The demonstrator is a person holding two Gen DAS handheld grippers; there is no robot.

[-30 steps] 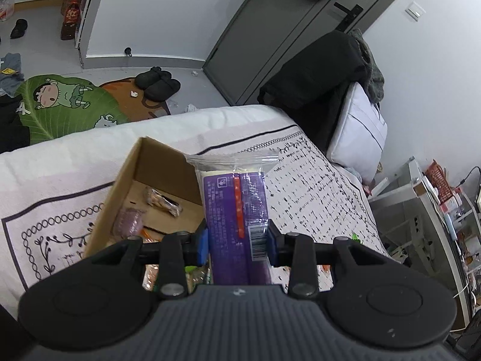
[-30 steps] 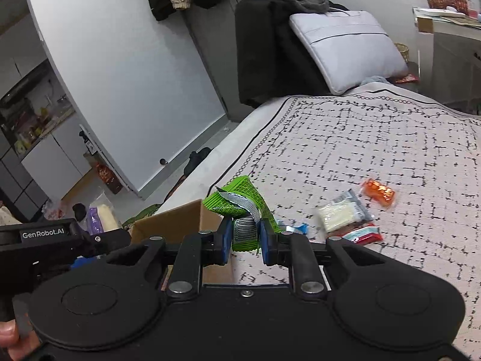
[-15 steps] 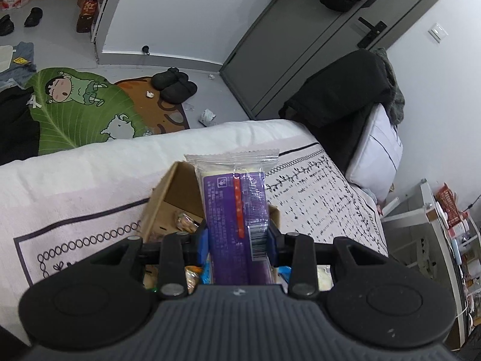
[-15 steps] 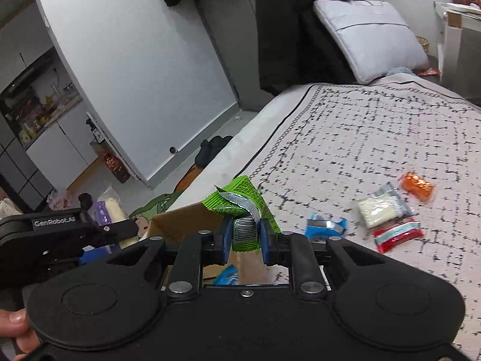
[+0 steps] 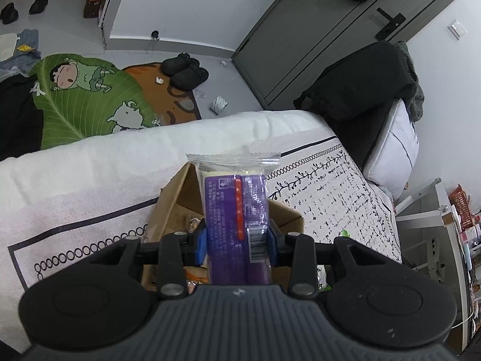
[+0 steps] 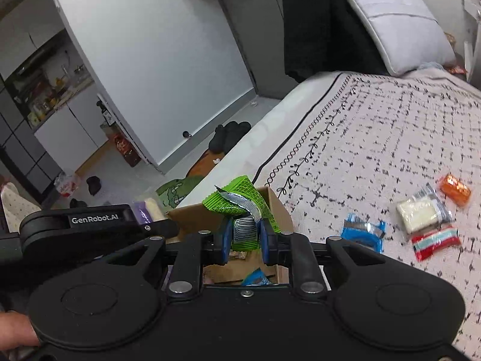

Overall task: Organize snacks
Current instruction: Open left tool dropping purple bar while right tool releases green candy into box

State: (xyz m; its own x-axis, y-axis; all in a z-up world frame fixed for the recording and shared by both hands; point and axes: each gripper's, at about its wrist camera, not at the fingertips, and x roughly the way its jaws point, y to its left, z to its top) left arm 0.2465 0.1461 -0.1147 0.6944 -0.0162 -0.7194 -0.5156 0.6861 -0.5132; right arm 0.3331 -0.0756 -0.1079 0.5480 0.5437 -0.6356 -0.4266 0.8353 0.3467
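My left gripper (image 5: 237, 242) is shut on a purple snack packet (image 5: 234, 210) with a clear top seal, held above the open cardboard box (image 5: 171, 207) on the bed. My right gripper (image 6: 245, 237) is shut on a crumpled green snack packet (image 6: 240, 195), held over the same box (image 6: 192, 219), which holds several snacks. The left gripper (image 6: 90, 225) shows at the left of the right wrist view. Loose on the bedspread lie a blue packet (image 6: 363, 233), a white one (image 6: 421, 210), a red striped one (image 6: 434, 242) and an orange one (image 6: 455, 191).
The bed has a patterned cover (image 6: 390, 138) and a white edge (image 5: 90, 162). A pillow (image 6: 396, 27) and dark clothes (image 6: 312, 21) sit at its head. A green cartoon rug (image 5: 81, 99) and black slippers (image 5: 186, 70) lie on the floor beyond the bed.
Both grippers have risen and drawn back over the box, each still holding its packet. The box now looks smaller and lower in the left wrist view.
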